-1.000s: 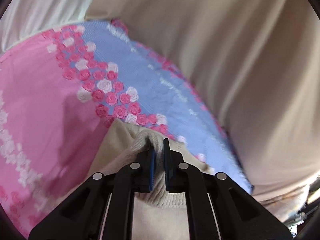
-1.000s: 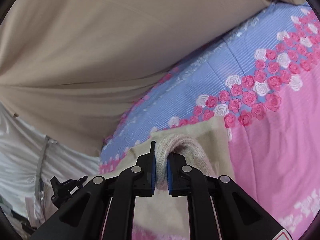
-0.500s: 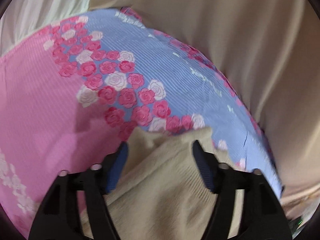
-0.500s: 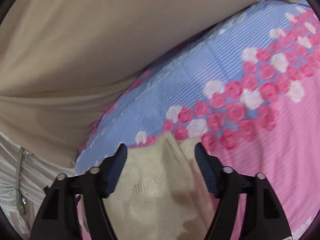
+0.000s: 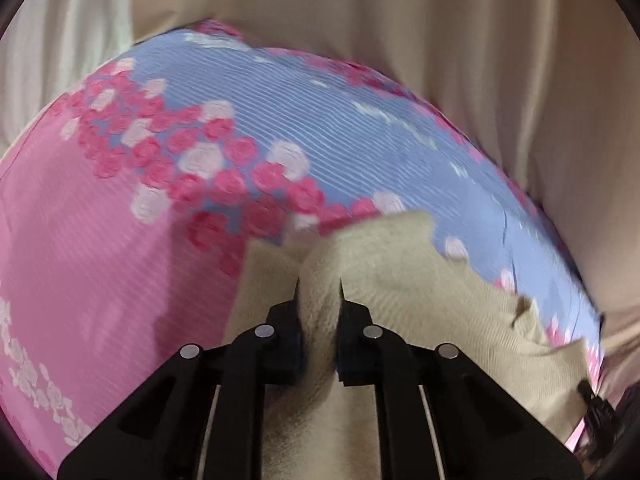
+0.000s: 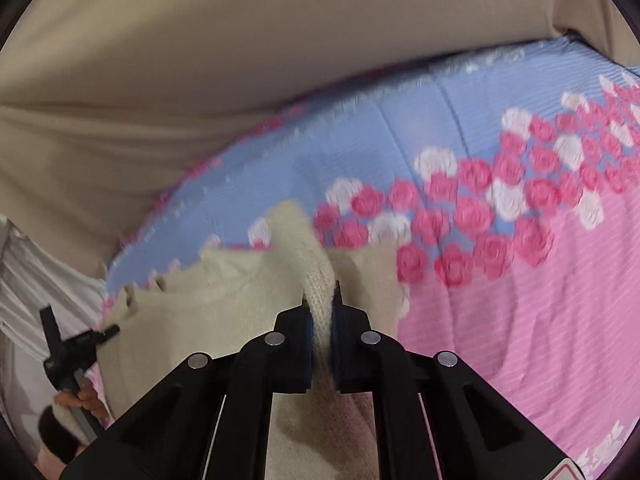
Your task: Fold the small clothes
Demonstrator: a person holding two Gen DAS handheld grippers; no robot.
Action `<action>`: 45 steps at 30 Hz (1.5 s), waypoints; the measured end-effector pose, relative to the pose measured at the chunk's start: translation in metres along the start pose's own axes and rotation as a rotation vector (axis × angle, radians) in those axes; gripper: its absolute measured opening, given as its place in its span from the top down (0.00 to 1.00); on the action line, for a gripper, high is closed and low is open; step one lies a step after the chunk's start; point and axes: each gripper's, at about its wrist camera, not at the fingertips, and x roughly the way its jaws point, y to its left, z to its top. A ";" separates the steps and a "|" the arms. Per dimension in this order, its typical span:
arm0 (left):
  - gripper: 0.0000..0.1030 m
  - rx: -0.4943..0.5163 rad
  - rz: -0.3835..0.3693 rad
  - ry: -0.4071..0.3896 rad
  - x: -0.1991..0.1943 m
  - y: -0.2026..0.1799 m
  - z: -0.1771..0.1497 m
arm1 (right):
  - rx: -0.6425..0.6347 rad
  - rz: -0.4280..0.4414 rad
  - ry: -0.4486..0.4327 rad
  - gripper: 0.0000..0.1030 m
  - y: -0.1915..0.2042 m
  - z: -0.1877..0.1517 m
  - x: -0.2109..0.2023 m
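Cream knit (image 5: pixel 400 280) lay on the floral bedspread (image 5: pixel 280 128), its edge running between both grippers. Left gripper (image 5: pixel 319 288) and right gripper (image 6: pixel 320 292) each had jaws clamped on a pinched ridge, directly ahead.

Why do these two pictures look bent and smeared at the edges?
Left wrist view: a fisheye lens bows the pink and blue rose-printed bedspread into a dome, dark at the corners; roses are motion-blurred. Right wrist view: same bowing and blur, while the black tongs stay sharp.
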 end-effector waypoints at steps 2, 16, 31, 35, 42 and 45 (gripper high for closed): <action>0.84 0.013 0.034 0.051 0.018 0.005 -0.001 | 0.013 -0.063 0.111 0.82 -0.014 -0.002 0.027; 0.22 -0.234 -0.042 0.085 -0.042 0.075 -0.099 | 0.047 0.007 0.182 0.32 -0.034 -0.120 -0.027; 0.82 -0.231 -0.255 0.048 -0.125 0.059 -0.113 | 0.084 0.135 0.024 0.85 -0.008 -0.108 -0.127; 0.82 -0.205 -0.238 0.164 -0.137 0.069 -0.172 | 0.045 0.024 0.104 0.85 -0.039 -0.159 -0.172; 0.58 -0.132 -0.023 0.226 -0.120 0.089 -0.258 | 0.028 -0.182 0.307 0.71 -0.086 -0.250 -0.162; 0.48 -0.083 -0.004 0.090 -0.152 0.072 -0.229 | 0.023 -0.170 0.176 0.64 -0.076 -0.218 -0.188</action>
